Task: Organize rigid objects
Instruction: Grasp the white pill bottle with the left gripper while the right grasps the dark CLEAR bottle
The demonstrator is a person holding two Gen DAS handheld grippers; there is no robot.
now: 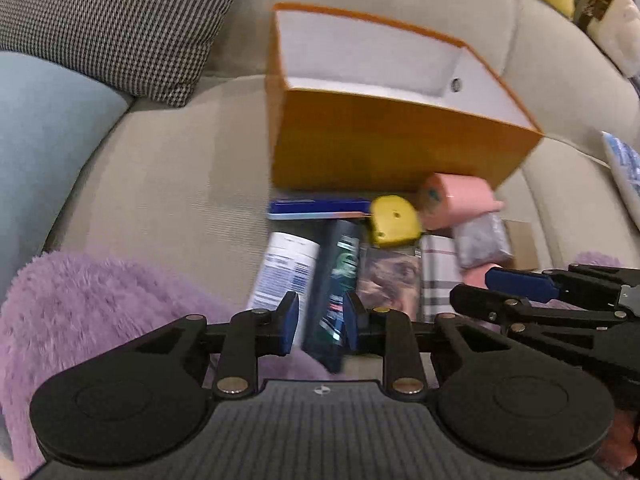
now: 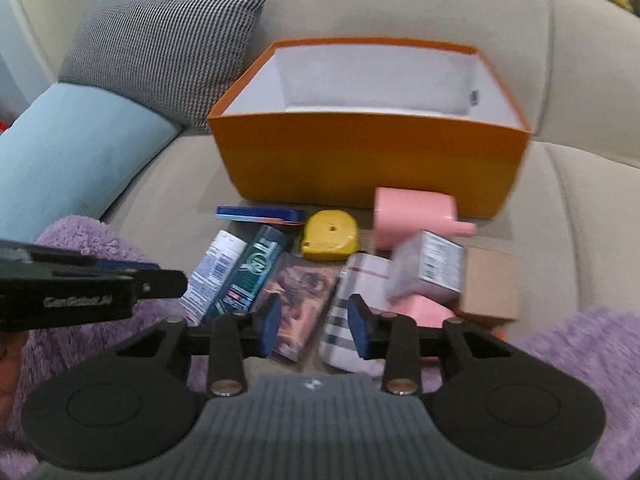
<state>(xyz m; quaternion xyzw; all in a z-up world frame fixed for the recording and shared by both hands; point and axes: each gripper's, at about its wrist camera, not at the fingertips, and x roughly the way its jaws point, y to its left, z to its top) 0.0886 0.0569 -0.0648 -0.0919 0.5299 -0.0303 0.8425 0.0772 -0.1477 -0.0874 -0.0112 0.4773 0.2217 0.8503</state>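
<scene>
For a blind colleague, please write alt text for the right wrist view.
The right claw hovers over small items lying on a beige sofa; its fingers frame a patterned box and a checked box. Behind stands an empty orange box.

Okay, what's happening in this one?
A person with a gripper in each hand is sorting a pile of small items on a beige sofa in front of an empty orange box. The left gripper has its fingers around a dark green bottle, though the blur hides whether they press on it. The right gripper hovers open over a patterned flat pack and a plaid pouch. Nothing is in the box yet.
</scene>
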